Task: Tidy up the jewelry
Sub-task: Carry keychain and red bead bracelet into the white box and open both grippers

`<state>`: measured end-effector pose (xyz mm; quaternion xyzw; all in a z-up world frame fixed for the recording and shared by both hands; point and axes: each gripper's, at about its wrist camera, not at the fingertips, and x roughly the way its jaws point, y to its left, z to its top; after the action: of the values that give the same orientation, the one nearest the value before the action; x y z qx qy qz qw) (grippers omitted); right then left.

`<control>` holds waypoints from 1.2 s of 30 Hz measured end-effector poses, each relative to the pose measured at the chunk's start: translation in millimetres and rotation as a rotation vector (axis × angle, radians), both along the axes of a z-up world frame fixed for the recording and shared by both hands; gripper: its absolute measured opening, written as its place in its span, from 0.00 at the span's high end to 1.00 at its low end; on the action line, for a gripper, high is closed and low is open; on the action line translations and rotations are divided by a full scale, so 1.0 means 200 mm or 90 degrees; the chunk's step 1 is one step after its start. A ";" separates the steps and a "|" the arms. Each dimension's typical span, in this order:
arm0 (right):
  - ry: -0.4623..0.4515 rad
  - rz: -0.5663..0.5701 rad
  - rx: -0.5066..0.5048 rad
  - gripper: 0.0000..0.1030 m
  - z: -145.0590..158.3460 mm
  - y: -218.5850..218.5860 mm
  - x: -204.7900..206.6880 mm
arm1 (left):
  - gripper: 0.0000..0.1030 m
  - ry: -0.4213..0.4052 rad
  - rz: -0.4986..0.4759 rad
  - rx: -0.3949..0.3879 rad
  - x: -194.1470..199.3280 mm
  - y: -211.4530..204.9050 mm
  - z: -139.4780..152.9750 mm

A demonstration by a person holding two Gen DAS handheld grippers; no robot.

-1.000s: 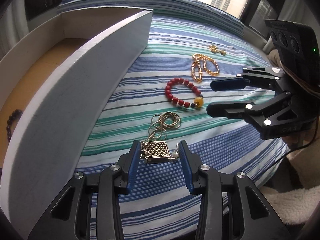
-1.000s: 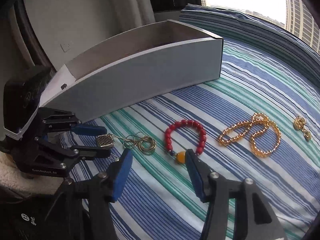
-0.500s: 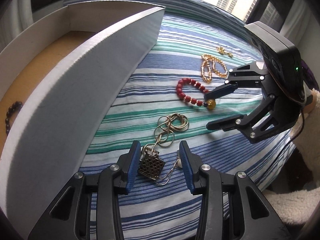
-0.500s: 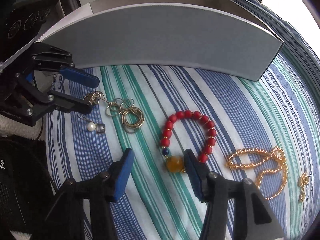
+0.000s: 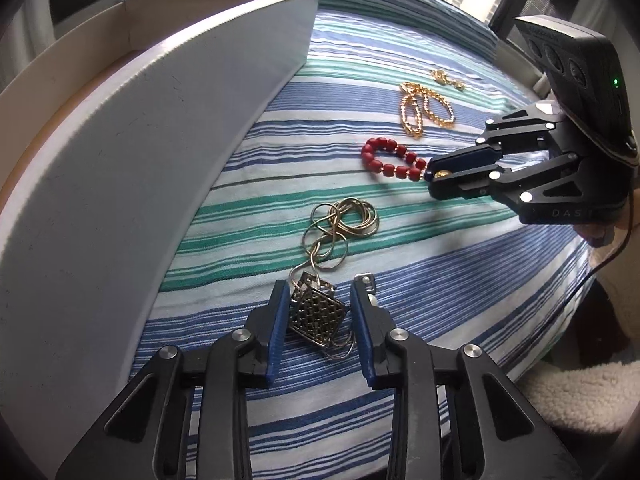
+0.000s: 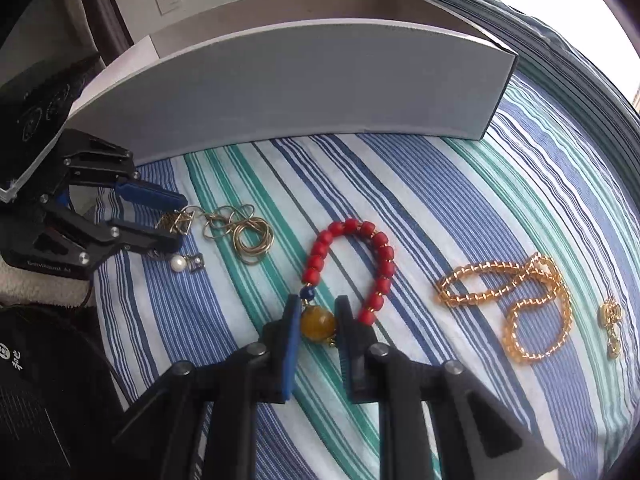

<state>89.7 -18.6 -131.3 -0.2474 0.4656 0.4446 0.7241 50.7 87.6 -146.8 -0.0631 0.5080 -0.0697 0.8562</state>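
Note:
My right gripper (image 6: 317,322) is shut on the amber bead of a red bead bracelet (image 6: 352,264) lying on the striped cloth; it also shows in the left wrist view (image 5: 434,174), with the bracelet (image 5: 390,160) beside it. My left gripper (image 5: 318,312) stands around the square lattice pendant (image 5: 316,314) of a gold chain necklace (image 5: 344,220), its fingers close to the pendant but with gaps showing. In the right wrist view the left gripper (image 6: 172,220) is at the pendant, the chain (image 6: 248,234) trailing right.
A white open box (image 5: 160,128) stands along the left; it shows at the back in the right wrist view (image 6: 300,92). A gold bead strand (image 6: 516,300) and a small gold earring (image 6: 610,328) lie to the right. A pearl piece (image 6: 184,263) lies near the left gripper.
My right gripper moved in and shut on the bracelet's amber bead. My left gripper narrowed around the pendant, which has tilted and lifted a little.

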 end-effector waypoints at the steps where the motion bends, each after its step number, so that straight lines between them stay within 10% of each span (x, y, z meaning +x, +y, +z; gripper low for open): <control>1: 0.006 -0.017 0.019 0.83 0.03 -0.03 -0.01 | 0.71 -0.003 0.005 -0.003 0.00 0.01 0.01; 19: 0.050 -0.179 0.252 0.83 0.48 -0.29 -0.16 | 0.71 -0.124 0.062 -0.082 -0.12 0.08 0.63; 29: 0.001 -0.152 0.283 0.83 0.89 -0.01 0.01 | 0.71 -0.161 0.182 -0.023 -0.07 0.46 1.10; 36: -0.031 -0.138 0.251 0.83 0.98 0.42 0.26 | 0.71 -0.120 0.235 -0.005 0.16 0.72 0.99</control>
<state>140.7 65.5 64.7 -0.0600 0.3757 0.4402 0.8133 82.6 232.2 52.1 -0.1520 0.4049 0.0810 0.8980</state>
